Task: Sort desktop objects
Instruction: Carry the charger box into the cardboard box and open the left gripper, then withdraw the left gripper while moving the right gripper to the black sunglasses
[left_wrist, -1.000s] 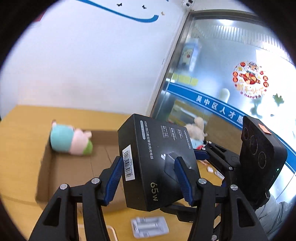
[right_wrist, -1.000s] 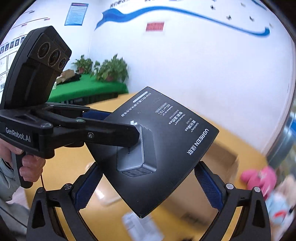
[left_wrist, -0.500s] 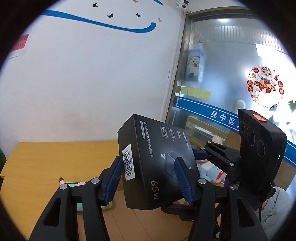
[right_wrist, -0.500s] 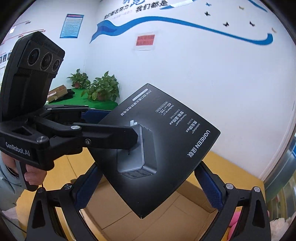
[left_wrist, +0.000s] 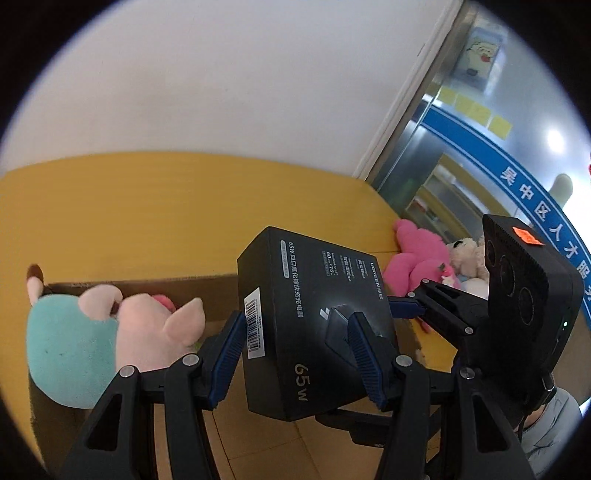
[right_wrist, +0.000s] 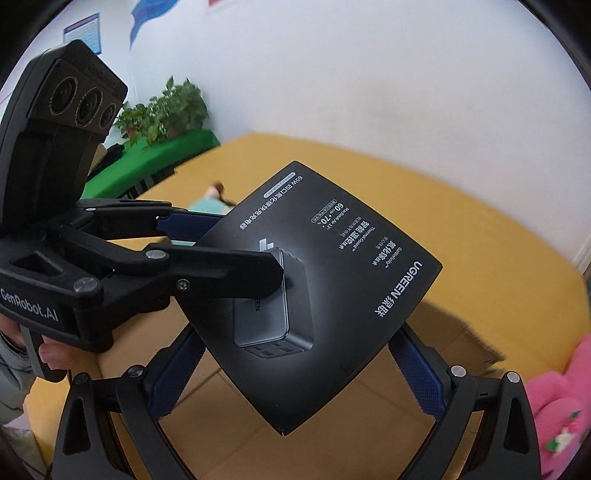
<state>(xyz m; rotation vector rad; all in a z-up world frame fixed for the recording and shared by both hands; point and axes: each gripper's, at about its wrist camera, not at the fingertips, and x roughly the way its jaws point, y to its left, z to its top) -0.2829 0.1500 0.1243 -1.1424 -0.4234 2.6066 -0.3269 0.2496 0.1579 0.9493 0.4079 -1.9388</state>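
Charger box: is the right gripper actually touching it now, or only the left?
Cannot tell. In the right wrist view the right gripper's blue pads flank the charger box, its edges hiding any contact. The left gripper plainly clamps it in the left wrist view.

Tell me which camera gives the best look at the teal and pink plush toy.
The left wrist view. There the teal and pink plush toy fills the left side, lying in the cardboard box. The right wrist view shows only a teal sliver behind the black charger box.
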